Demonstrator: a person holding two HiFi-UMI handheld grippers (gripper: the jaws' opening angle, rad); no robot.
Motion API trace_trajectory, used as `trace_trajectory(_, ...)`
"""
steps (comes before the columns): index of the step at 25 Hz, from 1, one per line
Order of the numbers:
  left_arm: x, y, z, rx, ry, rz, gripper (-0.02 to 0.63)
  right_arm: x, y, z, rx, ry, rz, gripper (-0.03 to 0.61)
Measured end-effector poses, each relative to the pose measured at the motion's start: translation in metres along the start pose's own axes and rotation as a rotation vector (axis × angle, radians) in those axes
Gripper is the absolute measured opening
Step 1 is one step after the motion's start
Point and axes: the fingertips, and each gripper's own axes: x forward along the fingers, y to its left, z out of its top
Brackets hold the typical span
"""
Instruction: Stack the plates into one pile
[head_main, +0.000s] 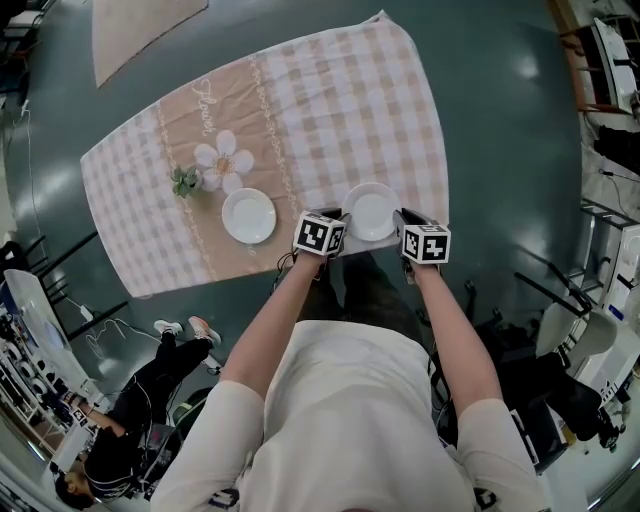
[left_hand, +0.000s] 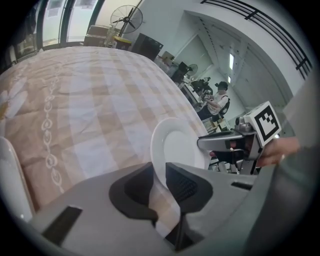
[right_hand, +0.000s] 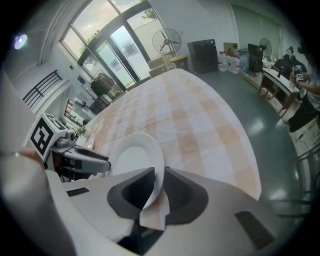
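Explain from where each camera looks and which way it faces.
Head view: on the person's head, facing steeply down at the tablecloth, near plate and second plate; forearms, left gripper, right gripper show.
Left gripper view: on the left gripper, facing along its jaws, shut on the near plate's rim; right gripper opposite.
Right gripper view: on the right gripper, facing along its jaws, shut on that rim; left gripper opposite.
Shared: all show the near plate.

Checked tablecloth (head_main: 330, 110); white flower (head_main: 222, 160); floor fan (right_hand: 166, 39); seated person (head_main: 150, 385).
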Motion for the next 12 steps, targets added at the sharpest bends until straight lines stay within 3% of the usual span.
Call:
trace_trajectory(7, -0.009, 0.003, -0.007, -0.002, 0.031, 0.041, 0.086, -0.001, 0.013, 0.007, 0.017, 0.008, -0.003, 0.08)
trace_trajectory(12, -0.027, 0.014, -0.009, -0.022, 0.014, 0.069, 0.091, 0.007, 0.037, 0.011, -0.042, 0.044, 0.028, 0.08)
